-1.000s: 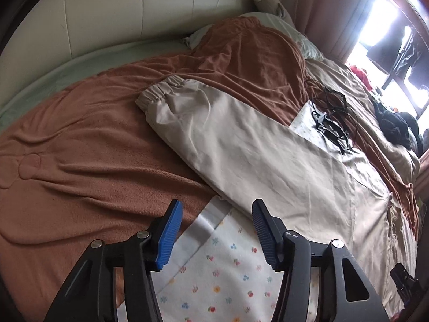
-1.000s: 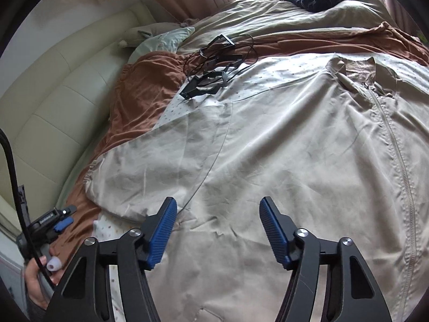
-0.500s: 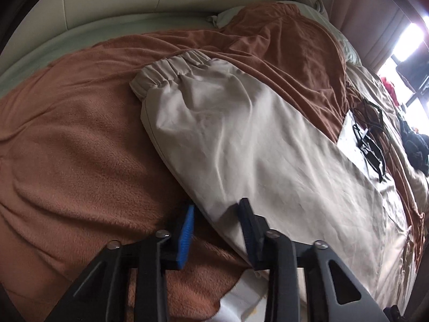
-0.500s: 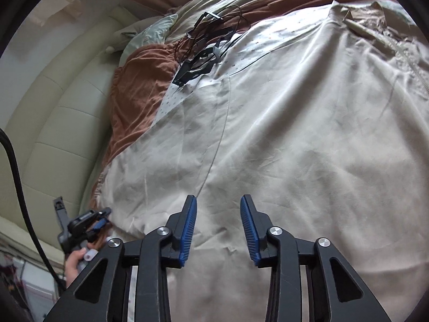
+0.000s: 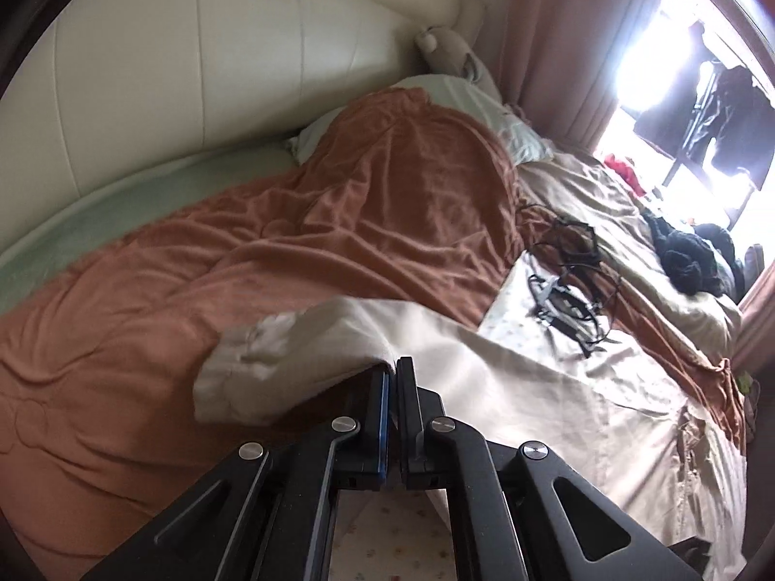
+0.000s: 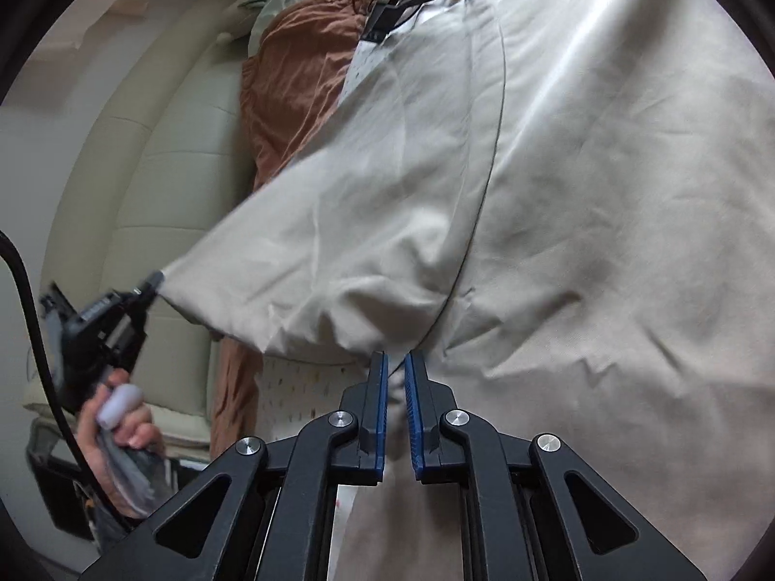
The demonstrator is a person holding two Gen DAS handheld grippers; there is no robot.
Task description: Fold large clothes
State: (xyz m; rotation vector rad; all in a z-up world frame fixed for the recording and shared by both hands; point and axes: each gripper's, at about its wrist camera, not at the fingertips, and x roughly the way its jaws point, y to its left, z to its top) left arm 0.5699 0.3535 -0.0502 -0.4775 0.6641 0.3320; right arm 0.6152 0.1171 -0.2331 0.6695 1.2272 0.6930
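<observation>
**Sleeve pinched and lifted for the first fold**

We are folding a beige jacket [image 6: 557, 184] spread across the bed, over a brown blanket [image 5: 242, 290] and a flowered sheet [image 5: 513, 310]. The step in hand looks like carrying the sleeve [image 5: 290, 353] in over the body of the garment.

To do it well, we judge that both pinches should travel together, so the sleeve stays taut between them and lands flat instead of bunching. We would steer it toward the zipper side, keep the cuff end from curling under, and lay it down clear of the black cables [image 5: 571, 285] lying farther up the bed. The thin fabric should slide easily, so a slow lowering matters more than force.

Our left tongs [image 5: 391, 368] are pressed together on the sleeve's edge, near the gathered cuff, and hold that part off the blanket; the right wrist view shows the cloth stretched out from their tip. Our right tongs [image 6: 395, 363] have just been closing and now stand almost together at the underarm seam, with a fold of jacket fabric between the pads; they appear to be pinching it.
</observation>
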